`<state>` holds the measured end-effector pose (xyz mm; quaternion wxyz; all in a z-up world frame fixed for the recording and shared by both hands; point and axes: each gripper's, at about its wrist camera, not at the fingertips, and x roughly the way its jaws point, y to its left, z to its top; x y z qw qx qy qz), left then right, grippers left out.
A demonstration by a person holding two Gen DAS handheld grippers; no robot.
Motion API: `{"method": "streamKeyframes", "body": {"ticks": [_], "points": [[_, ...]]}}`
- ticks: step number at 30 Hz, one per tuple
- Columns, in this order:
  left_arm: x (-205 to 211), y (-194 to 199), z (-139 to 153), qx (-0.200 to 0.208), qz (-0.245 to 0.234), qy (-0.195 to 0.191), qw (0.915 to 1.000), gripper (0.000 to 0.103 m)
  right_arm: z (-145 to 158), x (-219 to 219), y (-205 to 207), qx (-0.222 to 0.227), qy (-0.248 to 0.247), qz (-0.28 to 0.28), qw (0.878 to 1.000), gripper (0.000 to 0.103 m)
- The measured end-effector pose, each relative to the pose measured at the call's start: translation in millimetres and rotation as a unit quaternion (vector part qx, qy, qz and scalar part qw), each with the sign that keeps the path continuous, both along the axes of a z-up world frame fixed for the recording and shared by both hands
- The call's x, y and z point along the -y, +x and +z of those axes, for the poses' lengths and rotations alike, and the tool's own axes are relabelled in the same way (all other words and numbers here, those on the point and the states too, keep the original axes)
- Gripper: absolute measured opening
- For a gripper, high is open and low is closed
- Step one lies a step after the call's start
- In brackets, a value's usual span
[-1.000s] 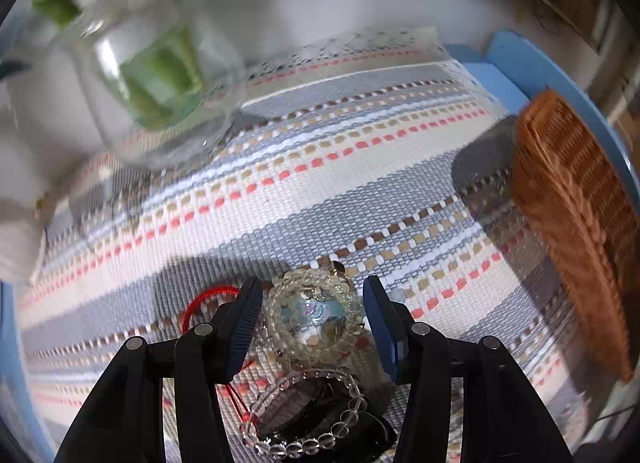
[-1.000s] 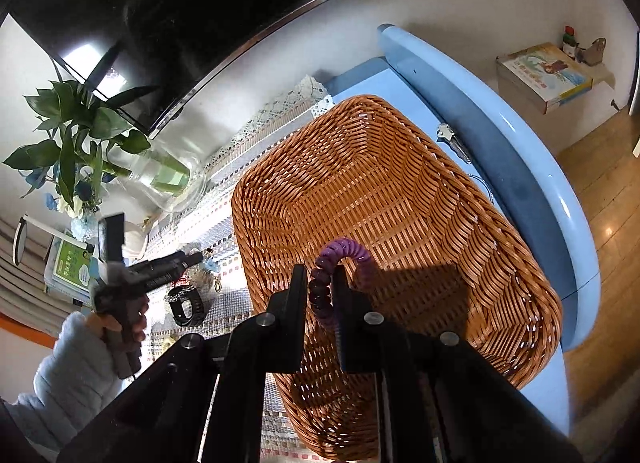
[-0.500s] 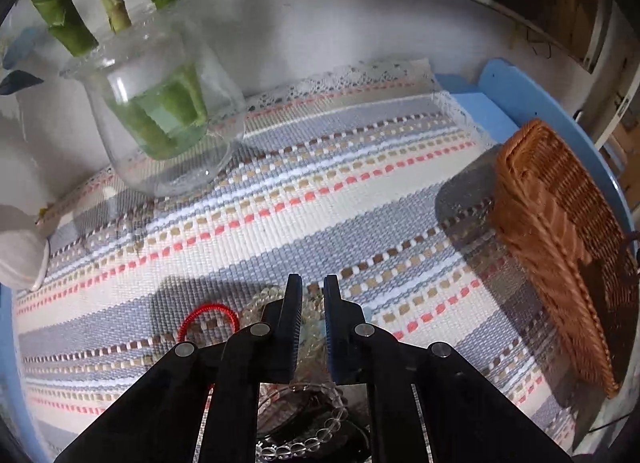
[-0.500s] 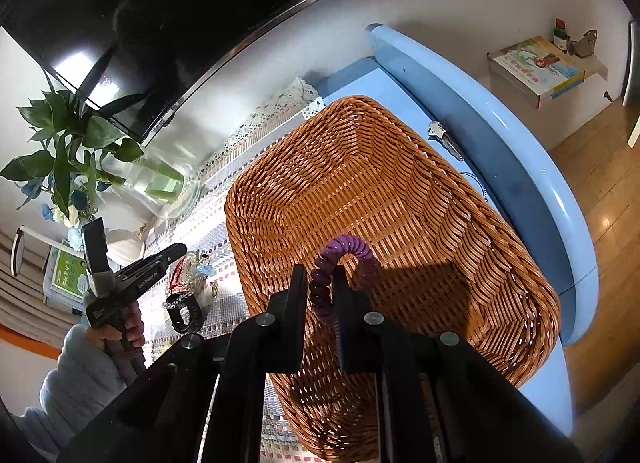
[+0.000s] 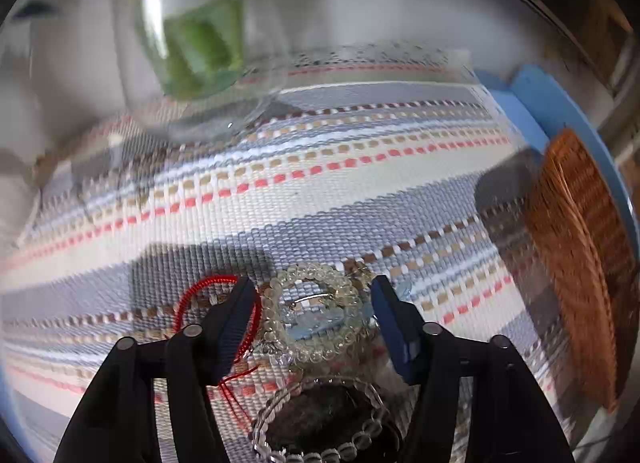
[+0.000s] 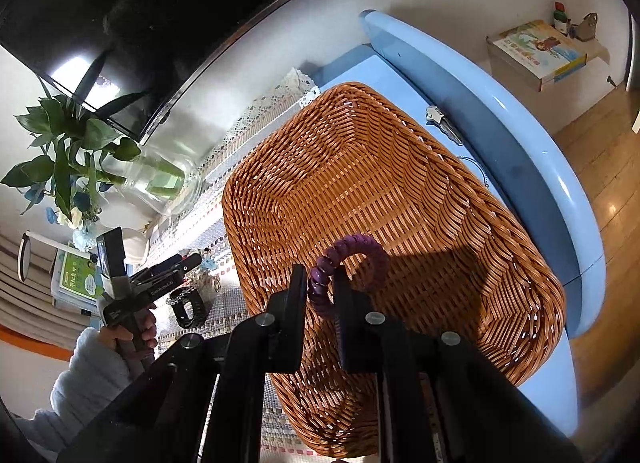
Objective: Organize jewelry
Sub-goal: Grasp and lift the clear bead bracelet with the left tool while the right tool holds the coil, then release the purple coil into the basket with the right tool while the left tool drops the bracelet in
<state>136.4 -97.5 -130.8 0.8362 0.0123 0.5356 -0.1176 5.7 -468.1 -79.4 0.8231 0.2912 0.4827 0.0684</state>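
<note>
My left gripper (image 5: 314, 295) is open, low over the striped mat, its jaws on either side of a pale beaded bracelet (image 5: 316, 311) with a light blue piece inside. A red cord bracelet (image 5: 200, 295) lies by the left finger. A clear-bead bracelet around a black piece (image 5: 324, 427) lies nearer the camera. My right gripper (image 6: 320, 283) is shut on a purple spiral hair tie (image 6: 352, 259) and holds it above the wicker basket (image 6: 360, 167). The left gripper also shows in the right wrist view (image 6: 176, 267), over the jewelry pile.
A glass vase with green stems (image 5: 192, 47) stands at the back of the striped mat (image 5: 320, 191). The basket's edge (image 5: 576, 255) is at the right. A key (image 6: 440, 121) lies on the blue table (image 6: 520, 151) beyond the basket.
My left gripper was shut and raised half a second ago; now it is open and lower, straddling the pale beaded bracelet. The right gripper keeps the hair tie over the basket, nearly still.
</note>
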Motion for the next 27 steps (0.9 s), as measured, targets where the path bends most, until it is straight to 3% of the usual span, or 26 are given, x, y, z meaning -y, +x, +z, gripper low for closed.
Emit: {"method": "streamKeyframes", "body": {"ticks": [3,5,7,8,12,22,27], "points": [[-7,3,-9,-0.002,0.027,-0.007,0.9996,0.075,2,-1,0,0.002,0.0,0.001,1.0,0.015],[3,-4,-11,0.013,0.001,0.031,0.9994,0.076,3,-3,0,0.003,-0.002,0.002,1.0,0.015],[10,-12,-10,0.027,-0.012,0.036,0.9989,0.061,3,-4,0,0.003,-0.005,0.003,1.0,0.016],[11,-16,-8,0.033,-0.009,0.035,0.9988,0.048,3,-5,-1,0.002,-0.005,0.002,1.0,0.016],[10,-22,-3,0.045,0.003,0.024,0.9987,0.036,3,-4,-1,0.0,-0.005,-0.003,1.0,0.016],[7,-37,62,0.104,-0.013,-0.047,0.9934,0.032,4,-5,-2,0.001,-0.004,-0.004,1.0,0.016],[43,-39,104,0.142,-0.057,-0.076,0.9853,0.032,10,-5,-1,0.011,-0.007,-0.003,1.0,0.016]]}}
